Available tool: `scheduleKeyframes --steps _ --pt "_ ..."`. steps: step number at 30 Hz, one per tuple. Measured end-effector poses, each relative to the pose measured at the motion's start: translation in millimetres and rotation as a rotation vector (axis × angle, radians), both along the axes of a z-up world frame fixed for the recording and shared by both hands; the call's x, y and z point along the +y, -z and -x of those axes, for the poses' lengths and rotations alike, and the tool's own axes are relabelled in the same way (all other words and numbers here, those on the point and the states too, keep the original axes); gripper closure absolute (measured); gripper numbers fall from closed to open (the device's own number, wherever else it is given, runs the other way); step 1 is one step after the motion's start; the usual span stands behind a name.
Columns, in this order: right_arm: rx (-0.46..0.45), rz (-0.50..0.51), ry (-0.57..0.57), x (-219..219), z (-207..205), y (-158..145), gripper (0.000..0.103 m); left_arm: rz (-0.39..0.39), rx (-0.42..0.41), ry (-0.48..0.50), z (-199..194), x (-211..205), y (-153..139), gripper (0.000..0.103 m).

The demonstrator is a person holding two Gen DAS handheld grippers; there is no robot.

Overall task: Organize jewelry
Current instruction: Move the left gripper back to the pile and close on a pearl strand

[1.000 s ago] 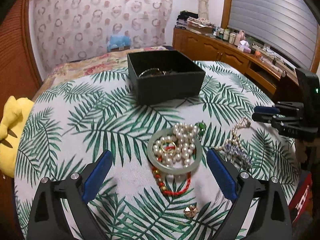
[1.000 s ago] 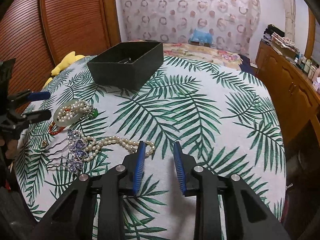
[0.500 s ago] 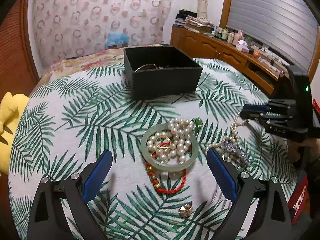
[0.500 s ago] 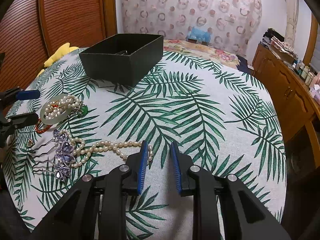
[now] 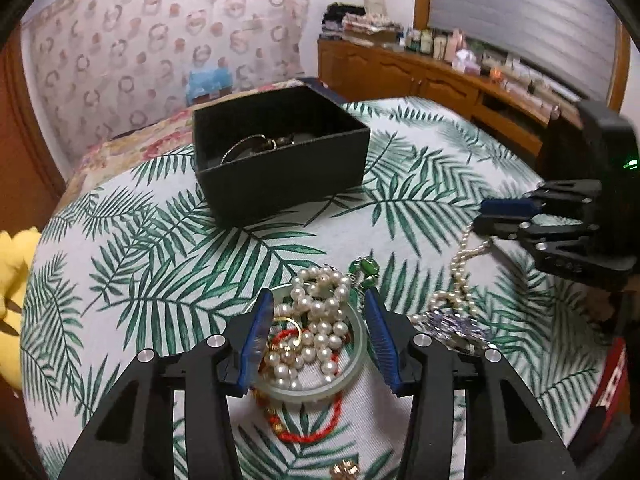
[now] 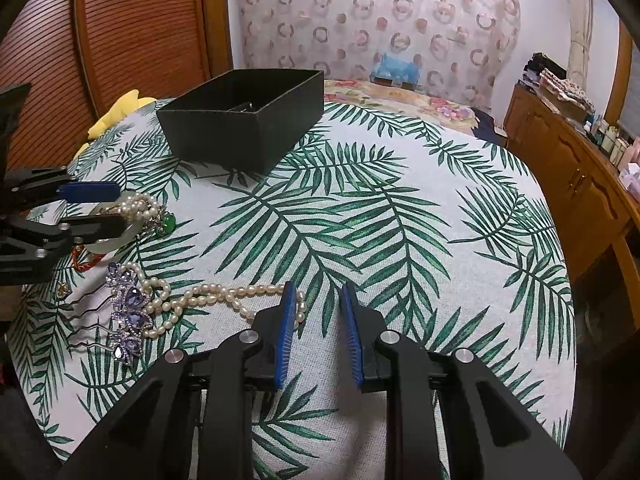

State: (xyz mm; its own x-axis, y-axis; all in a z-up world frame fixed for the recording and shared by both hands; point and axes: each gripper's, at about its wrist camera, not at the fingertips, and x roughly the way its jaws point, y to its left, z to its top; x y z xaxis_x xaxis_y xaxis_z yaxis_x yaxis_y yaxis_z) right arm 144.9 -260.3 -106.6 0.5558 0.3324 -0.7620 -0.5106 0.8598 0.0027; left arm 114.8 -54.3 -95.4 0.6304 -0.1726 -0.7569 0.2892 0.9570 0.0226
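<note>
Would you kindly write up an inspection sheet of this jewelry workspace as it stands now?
Surface: round table under a palm-leaf cloth.
Job's things: open black box holding a few pieces; pale bangle with pearl strand, red cord bracelet and green pendant; long pearl necklace; purple hair comb; small gold piece.
Clutter: yellow plush at the table edge.
Grippers: left gripper closing around the bangle, pads not yet pressing; right gripper narrowly open, empty, beside the necklace's end.
Cables: nothing seen.
Surroundings: wooden cabinet, patterned curtain.

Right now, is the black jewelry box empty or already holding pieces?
Not empty. The open black rectangular box has no lid on, and a thin gold chain with other dark pieces lies inside. What they are, cannot tell.
</note>
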Motion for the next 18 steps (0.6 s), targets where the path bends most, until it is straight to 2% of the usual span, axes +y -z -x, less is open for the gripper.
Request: scheduleKeyframes --steps 2,4,6,10,11,18 --pt "0.001 -0.001 0.0 -0.3 0.2 0.2 0.077 -0.014 0.002 -0.001 -5.2 -2.3 1.2 0.058" --pt "0.004 -0.009 0.0 -1.6 -0.5 0.0 0.077 -0.025 0.003 -0.001 -8.4 -3.9 2.4 0.063" --pt "0.007 -0.015 0.0 -2.5 -1.3 -0.2 0.077 -0.021 0.003 0.007 -10.0 -5.4 2.9 0.078" --pt "0.007 -0.017 0.0 -3.5 -1.3 0.0 0.077 -0.018 -0.026 0.009 -4.4 -5.8 -2.4 0.087" --pt "0.008 -0.018 0.0 -3.6 -1.6 -0.1 0.077 -0.014 -0.036 0.007 -2.5 -5.3 -4.7 0.096" --pt "0.003 -0.008 0.0 -2.7 -1.2 -0.5 0.077 0.045 -0.102 -0.04 17.5 9.1 -28.7 0.096"
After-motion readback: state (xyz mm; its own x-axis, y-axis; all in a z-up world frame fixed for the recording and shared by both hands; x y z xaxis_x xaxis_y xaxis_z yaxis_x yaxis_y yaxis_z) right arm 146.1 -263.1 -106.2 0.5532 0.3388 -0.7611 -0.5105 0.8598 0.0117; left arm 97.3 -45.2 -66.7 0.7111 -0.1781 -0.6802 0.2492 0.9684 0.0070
